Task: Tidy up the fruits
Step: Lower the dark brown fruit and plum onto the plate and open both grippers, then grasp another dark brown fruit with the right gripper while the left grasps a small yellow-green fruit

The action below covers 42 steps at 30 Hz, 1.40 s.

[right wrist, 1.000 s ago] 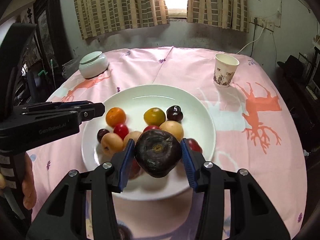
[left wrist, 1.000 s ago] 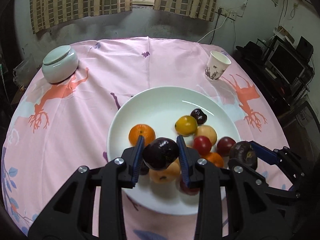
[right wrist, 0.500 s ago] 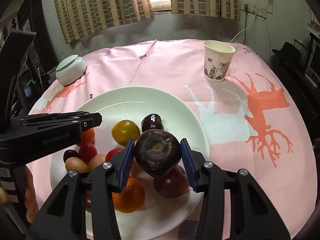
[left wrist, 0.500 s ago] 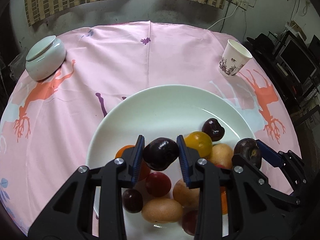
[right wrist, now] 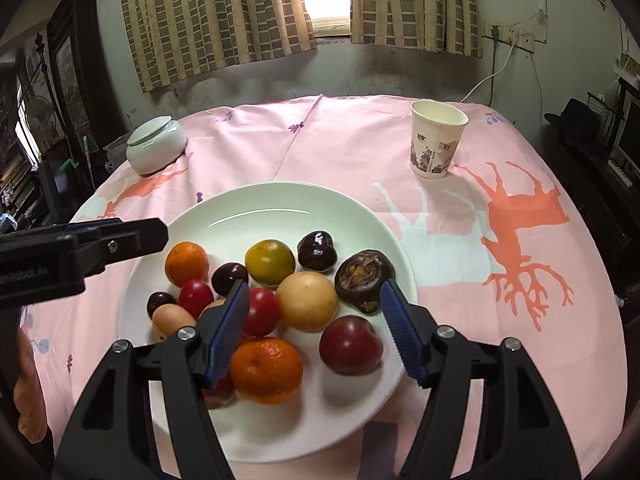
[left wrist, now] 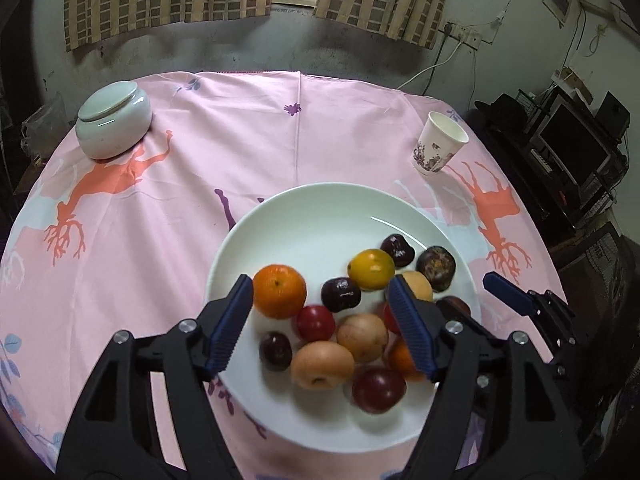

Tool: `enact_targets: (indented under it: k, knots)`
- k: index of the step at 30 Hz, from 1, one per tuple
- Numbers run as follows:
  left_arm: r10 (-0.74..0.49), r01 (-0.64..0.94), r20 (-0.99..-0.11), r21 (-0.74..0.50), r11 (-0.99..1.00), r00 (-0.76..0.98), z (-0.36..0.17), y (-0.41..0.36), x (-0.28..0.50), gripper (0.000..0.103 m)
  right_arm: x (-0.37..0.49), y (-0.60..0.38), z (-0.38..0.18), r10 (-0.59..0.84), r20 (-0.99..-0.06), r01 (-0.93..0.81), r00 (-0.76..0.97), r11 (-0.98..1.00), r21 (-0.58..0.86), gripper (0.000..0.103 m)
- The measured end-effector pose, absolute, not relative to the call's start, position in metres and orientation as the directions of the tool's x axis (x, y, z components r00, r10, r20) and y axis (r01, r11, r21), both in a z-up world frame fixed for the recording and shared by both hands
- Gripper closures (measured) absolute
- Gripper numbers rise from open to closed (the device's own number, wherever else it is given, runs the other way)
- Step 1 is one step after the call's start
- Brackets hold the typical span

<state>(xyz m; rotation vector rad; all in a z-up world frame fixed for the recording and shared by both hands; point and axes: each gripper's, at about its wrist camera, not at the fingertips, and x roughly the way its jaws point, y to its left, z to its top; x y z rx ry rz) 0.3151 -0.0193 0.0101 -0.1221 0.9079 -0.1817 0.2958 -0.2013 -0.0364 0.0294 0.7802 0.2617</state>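
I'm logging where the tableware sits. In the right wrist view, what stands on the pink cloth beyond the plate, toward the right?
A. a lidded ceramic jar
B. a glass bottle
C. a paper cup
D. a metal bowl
C: the paper cup stands upright on the cloth, right of the plate.

The left black plastic gripper has 2 ribbed blue pads and silver screws. The matching right black plastic gripper looks alike.

White plate showing orange, red, dark purple fruits; pink tablecloth wearing orange deer print.
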Motion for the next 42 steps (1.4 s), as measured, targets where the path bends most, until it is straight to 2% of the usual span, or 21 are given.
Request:
enact_targets:
  k: [3, 8, 14, 21, 25, 30, 31, 33, 34, 42]
  knots:
    - [-0.211, 0.122, -0.758, -0.173, 0.977, 0.617, 0.014, -0.009, 0.278, 0.02, 0.266, -0.204, -0.022, 0.27, -0.681, -0.248, 0.68, 0.96, 0.132, 0.035]
    - [-0.236, 0.134, -0.764, -0.195, 0.972, 0.601, 0.001, 0.014, 0.216, 0.019, 0.203, -0.212, -0.018, 0.329, -0.681, -0.28, 0.655, 0.942, 0.185, 0.034]
    - [-0.148, 0.121, -0.731, -0.09, 0.989, 0.666, -0.027, 0.027, 0.149, 0.016, 0.144, -0.192, -0.05, 0.39, -0.72, -0.367, 0.574, 0.909, 0.2, 0.034]
    - [-0.177, 0.087, -0.752, -0.158, 0.984, 0.636, -0.05, 0.048, 0.123, 0.016, 0.129, -0.159, -0.078, 0.348, -0.768, -0.425, 0.537, 0.898, 0.11, 0.034]
    - [-0.168, 0.098, -0.763, -0.136, 0.986, 0.625, -0.055, 0.043, 0.114, 0.015, 0.131, -0.153, -0.084, 0.318, -0.784, -0.427, 0.534, 0.901, 0.075, 0.034]
    - [-0.165, 0.12, -0.77, -0.116, 0.986, 0.616, -0.059, 0.034, 0.107, 0.015, 0.134, -0.149, -0.092, 0.339, -0.786, -0.439, 0.517, 0.893, 0.096, 0.034]
    - [-0.166, 0.124, -0.773, -0.114, 0.986, 0.613, -0.06, 0.033, 0.106, 0.015, 0.133, -0.148, -0.094, 0.338, -0.785, -0.444, 0.519, 0.891, 0.09, 0.04]
    - [-0.172, 0.137, -0.779, -0.111, 0.984, 0.603, -0.062, 0.03, 0.105, 0.015, 0.132, -0.144, -0.097, 0.305, -0.792, -0.447, 0.529, 0.893, 0.045, 0.058]
    - [-0.178, 0.147, -0.783, -0.111, 0.983, 0.596, -0.063, 0.027, 0.105, 0.015, 0.132, -0.144, -0.098, 0.299, -0.793, -0.446, 0.531, 0.894, 0.038, 0.061]
    - [-0.22, 0.214, -0.821, -0.122, 0.969, 0.526, -0.074, -0.003, 0.107, 0.015, 0.128, -0.172, -0.084, 0.311, -0.771, -0.376, 0.556, 0.921, 0.1, 0.061]
